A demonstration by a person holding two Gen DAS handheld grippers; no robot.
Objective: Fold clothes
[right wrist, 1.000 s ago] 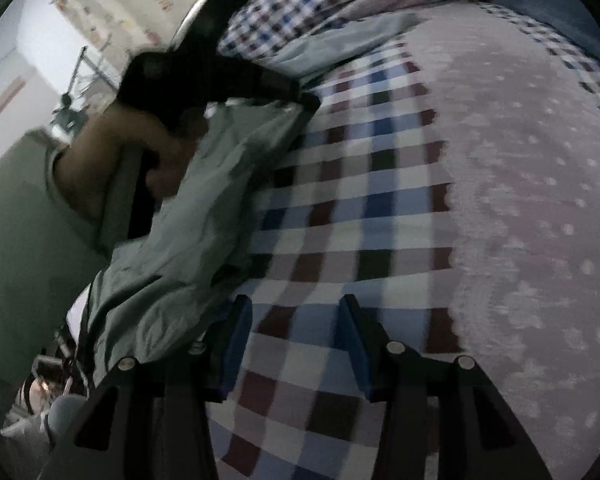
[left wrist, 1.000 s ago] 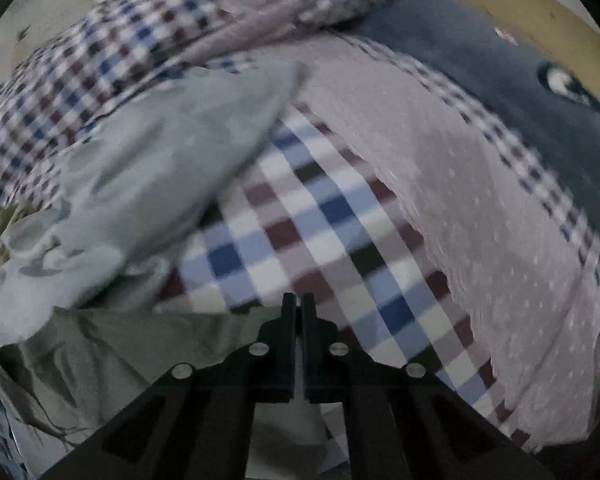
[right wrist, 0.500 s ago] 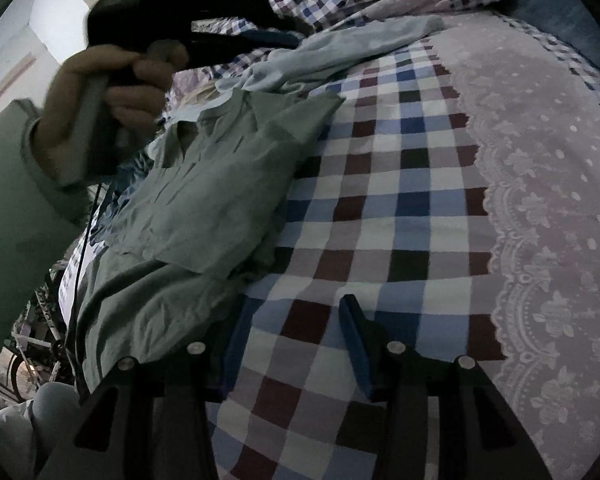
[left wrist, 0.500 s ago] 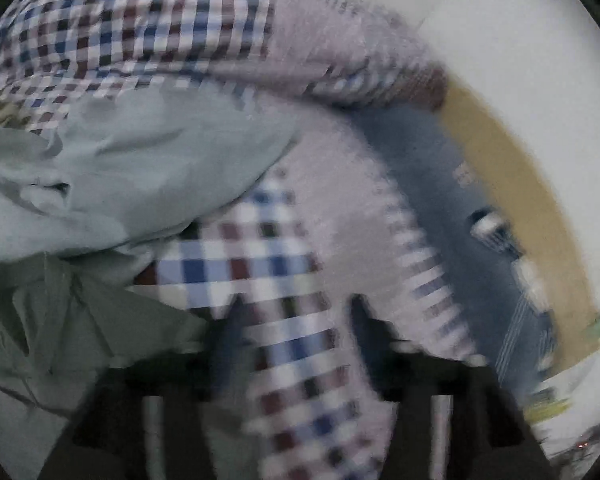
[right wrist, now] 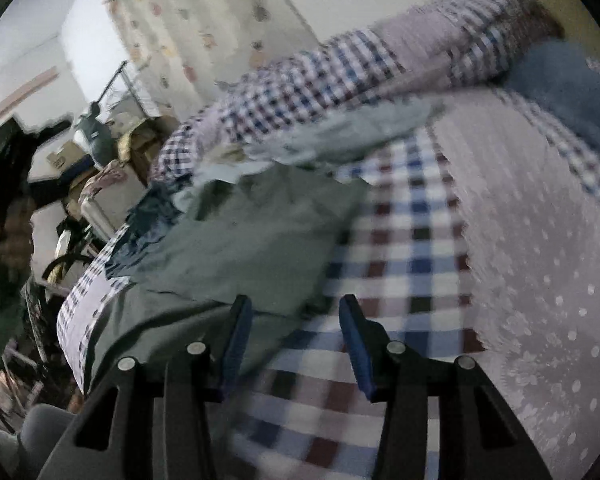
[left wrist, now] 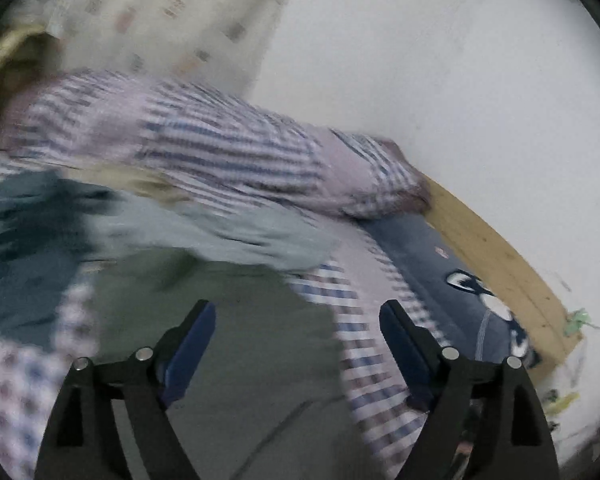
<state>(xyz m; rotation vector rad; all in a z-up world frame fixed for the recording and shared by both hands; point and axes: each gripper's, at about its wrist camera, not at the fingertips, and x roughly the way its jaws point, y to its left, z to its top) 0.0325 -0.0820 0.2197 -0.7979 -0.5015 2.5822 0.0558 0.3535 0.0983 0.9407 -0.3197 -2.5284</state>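
Observation:
A grey-green shirt [right wrist: 256, 240] lies partly folded on the checked bedspread [right wrist: 412, 240]; it also shows in the left wrist view [left wrist: 240, 344]. A pale blue garment [right wrist: 340, 136] lies behind it, also in the left wrist view [left wrist: 228, 232]. A dark teal garment [left wrist: 24, 248] lies at the left. My left gripper [left wrist: 296, 320] is open and empty above the shirt. My right gripper [right wrist: 296, 316] is open and empty over the shirt's near edge. Both views are blurred.
A rolled checked quilt [right wrist: 320, 72] lies along the back of the bed. A dark blue blanket [left wrist: 452, 280] lies by the wooden bed rail [left wrist: 500, 256] and white wall. Room clutter [right wrist: 80, 168] stands beyond the bed's left edge.
My left gripper has let go of the shirt, opened wide, and lifted back and tilted up. The shirt now lies folded over on the bed. My right gripper stayed open and tilted up.

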